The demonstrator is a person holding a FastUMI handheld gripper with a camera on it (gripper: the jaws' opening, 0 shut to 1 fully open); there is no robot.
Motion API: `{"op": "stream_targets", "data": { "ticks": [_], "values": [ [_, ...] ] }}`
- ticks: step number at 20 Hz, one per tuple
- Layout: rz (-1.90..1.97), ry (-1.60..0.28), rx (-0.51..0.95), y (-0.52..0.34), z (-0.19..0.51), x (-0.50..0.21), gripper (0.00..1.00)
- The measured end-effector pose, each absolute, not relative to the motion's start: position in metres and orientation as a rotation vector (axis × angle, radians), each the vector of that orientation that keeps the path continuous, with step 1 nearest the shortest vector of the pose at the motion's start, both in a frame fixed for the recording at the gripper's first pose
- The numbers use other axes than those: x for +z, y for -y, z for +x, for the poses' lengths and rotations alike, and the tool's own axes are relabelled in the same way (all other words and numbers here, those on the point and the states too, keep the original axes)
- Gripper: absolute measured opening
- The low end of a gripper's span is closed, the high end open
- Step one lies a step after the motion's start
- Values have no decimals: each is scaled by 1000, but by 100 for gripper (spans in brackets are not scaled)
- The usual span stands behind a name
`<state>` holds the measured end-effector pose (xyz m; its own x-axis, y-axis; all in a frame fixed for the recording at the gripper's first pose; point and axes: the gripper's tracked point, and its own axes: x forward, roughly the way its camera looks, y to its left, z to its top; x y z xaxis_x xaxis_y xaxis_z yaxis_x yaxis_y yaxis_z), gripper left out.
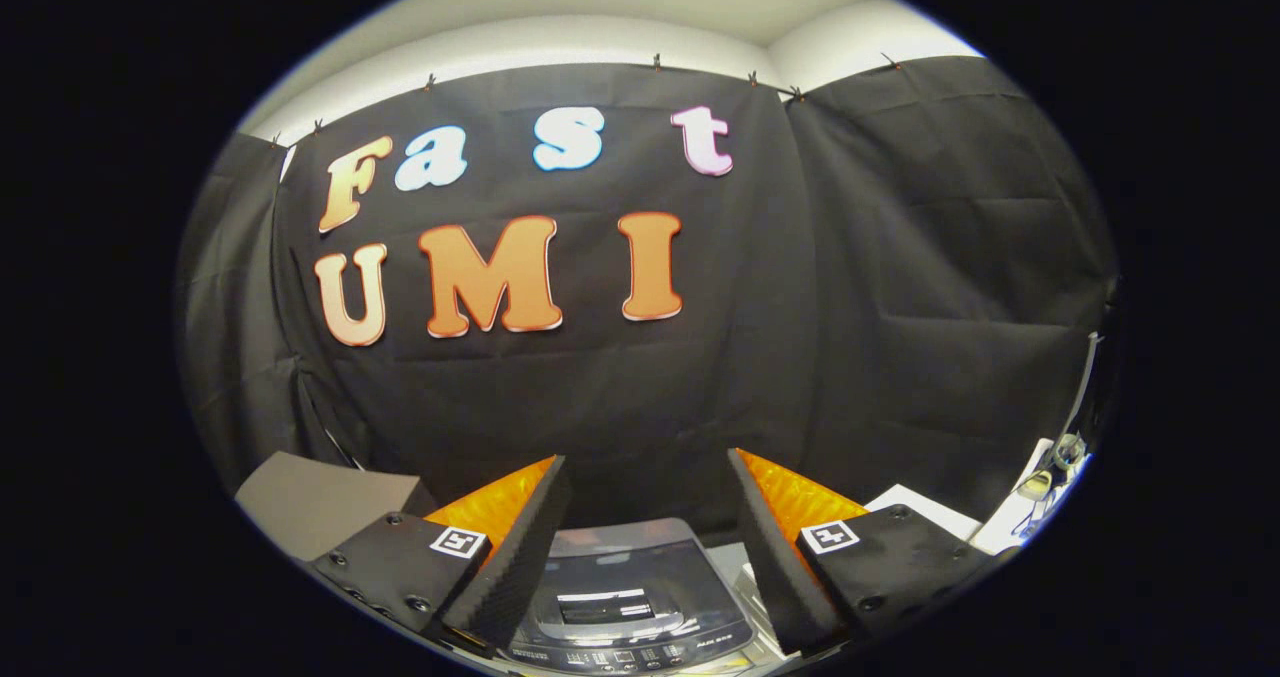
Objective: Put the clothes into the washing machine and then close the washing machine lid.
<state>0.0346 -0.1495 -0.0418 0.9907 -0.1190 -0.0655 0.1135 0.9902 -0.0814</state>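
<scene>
1. Two fingers of the hand-held gripper (648,517) were visible at the bottom of the gripper view; they stood wide apart, with a clear gap between them; nothing was held between them, and neither finger touched anything.
2. Each finger (515,557) carried a ribbed foam pad on its inner face and a small square black-and-white marker tag (458,541) on its upper body.
3. The grey top-loading washing machine (630,597) with a dark glossy lid lay below the gripper, seen in the gap between the two fingers and just ahead of them; its lid was down and flat; a row of small control buttons (625,657) ran along the near edge of the machine's top.
4. The gripper was raised above the machine and pointed largely toward the black cloth booth wall (900,287), which hung beyond the machine.
5. A flat grey box-like surface (310,502) sat beside the left finger, near the foot of the wall.
6. A white flat surface (925,512) lay beside the right finger; further to that side, small cable-like items (1050,472) were present but too small to identify.
</scene>
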Motion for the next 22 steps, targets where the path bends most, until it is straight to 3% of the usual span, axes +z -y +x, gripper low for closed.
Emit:
{"op": "stream_targets", "data": {
  "ticks": [11, 22],
  "values": [
    [-55, 89, -107, 151, -16, 76, 99],
    [-61, 71, -136, 163, -24, 77, 99]
  ]
}}
